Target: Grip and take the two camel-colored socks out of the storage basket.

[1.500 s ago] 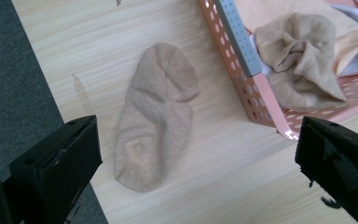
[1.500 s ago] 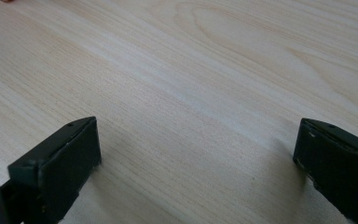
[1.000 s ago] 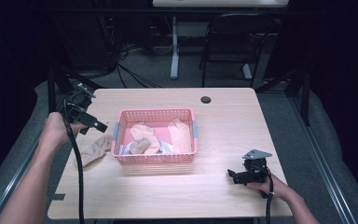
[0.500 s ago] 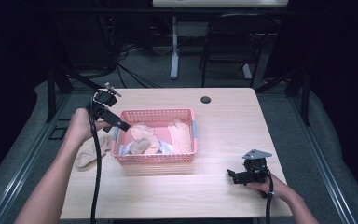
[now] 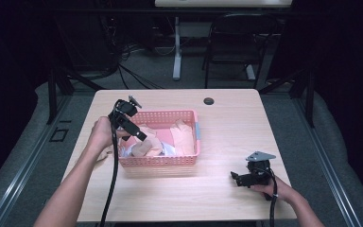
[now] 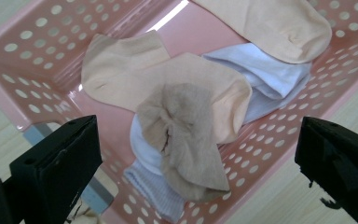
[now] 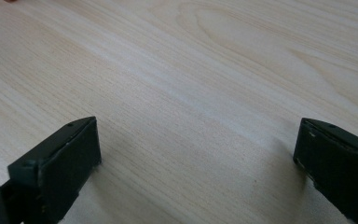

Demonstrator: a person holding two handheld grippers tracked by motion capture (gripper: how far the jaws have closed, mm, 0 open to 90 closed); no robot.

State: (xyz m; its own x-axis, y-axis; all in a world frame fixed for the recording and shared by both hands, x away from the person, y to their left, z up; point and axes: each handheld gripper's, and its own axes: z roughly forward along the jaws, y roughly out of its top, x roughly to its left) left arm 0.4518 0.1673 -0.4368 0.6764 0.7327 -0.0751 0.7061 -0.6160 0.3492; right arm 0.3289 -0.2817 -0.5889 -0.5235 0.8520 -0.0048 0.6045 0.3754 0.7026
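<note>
Left tool [image 5: 139,137] is hovering over the left end of the pink basket [image 5: 196,137], jaws spread wide, nothing between them. In the left gripper view the left tool [image 6: 191,154] is pointing down at a heap of socks: a tan sock [image 6: 186,140] is lying crumpled on top, a peach sock [image 6: 121,70] is lying under it and stretching toward the basket corner, a white sock [image 6: 270,79] is sitting beside them toward the basket wall, and another peach sock [image 6: 279,23] is lying at the top edge. A white ribbed piece is poking out under the tan sock; whether it is part of the same white sock, cannot tell. The basket is sitting left of centre on the wooden tabletop [image 5: 231,118], with pale fabric [image 5: 105,153] lying on the tabletop just beside its left side, partly hidden by the person's left hand [image 5: 99,135]. Right tool [image 5: 235,178] is resting low at the near right part of the tabletop, well apart from the basket, held by the right hand [image 5: 276,189]. In the right gripper view the right tool [image 7: 196,163] is also gaping wide, jaws empty, bare wood under them. A small dark round spot [image 5: 209,100] is sitting near the far edge of the tabletop.
</note>
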